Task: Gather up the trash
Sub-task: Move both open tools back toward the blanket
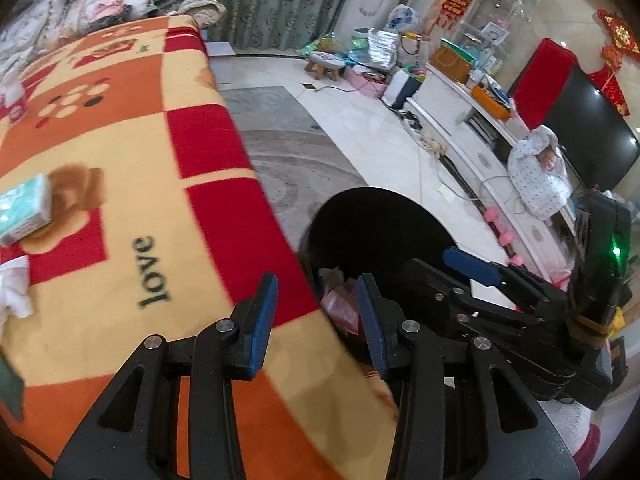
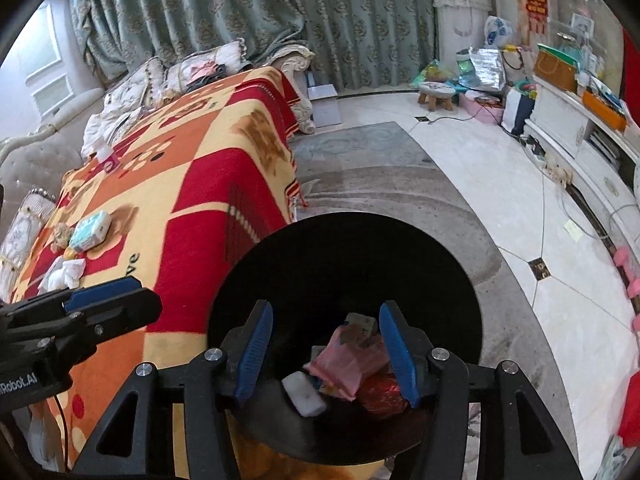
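Both hand-held grippers are half open and empty – right hand-held gripper [image 2: 326, 354] above the black bin [image 2: 460, 280], left hand-held gripper [image 1: 318, 322] at its rim. Crumpled tissue [image 2: 66, 274] remains on the blanket [image 2: 192, 184] – a careless swing could tip the bin.

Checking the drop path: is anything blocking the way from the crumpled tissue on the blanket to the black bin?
Nothing visible. The crumpled tissue lies on the blanket; the black bin stands open-topped at the blanket's edge, with only bare blanket between them.

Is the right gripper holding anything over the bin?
No, the right gripper is open with nothing between its fingers; the trash lies below in the black bin.
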Action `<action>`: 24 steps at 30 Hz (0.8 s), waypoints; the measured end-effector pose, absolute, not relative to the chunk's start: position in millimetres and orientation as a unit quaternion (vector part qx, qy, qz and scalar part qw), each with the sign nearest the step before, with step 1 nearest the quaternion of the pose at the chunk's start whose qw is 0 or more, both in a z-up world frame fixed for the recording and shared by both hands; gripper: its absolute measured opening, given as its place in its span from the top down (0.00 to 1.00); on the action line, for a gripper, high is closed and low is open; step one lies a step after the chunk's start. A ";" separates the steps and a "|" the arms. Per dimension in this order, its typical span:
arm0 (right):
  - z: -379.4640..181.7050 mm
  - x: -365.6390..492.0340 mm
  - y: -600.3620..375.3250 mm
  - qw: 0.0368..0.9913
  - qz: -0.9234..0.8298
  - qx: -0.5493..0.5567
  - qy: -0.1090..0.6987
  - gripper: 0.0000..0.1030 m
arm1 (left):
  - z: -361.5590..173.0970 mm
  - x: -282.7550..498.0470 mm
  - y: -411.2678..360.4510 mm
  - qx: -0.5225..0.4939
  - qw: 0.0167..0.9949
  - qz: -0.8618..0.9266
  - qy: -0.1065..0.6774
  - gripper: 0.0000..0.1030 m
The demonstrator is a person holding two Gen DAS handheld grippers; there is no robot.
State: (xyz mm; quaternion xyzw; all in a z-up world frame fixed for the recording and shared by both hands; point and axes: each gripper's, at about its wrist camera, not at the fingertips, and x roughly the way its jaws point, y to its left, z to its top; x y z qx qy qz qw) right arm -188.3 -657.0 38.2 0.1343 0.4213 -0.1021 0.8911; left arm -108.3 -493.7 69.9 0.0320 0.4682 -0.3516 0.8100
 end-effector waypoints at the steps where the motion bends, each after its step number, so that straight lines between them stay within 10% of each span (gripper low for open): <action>1: 39.6 -187.4 -653.5 0.892 -0.100 0.132 0.421 0.48 | 71.0 -108.7 -490.3 0.033 0.813 -0.347 0.466 0.62; 24: 45.8 -139.6 -492.6 0.893 0.059 0.084 0.438 0.41 | 79.9 -100.3 -287.0 0.017 0.870 -0.176 0.461 0.62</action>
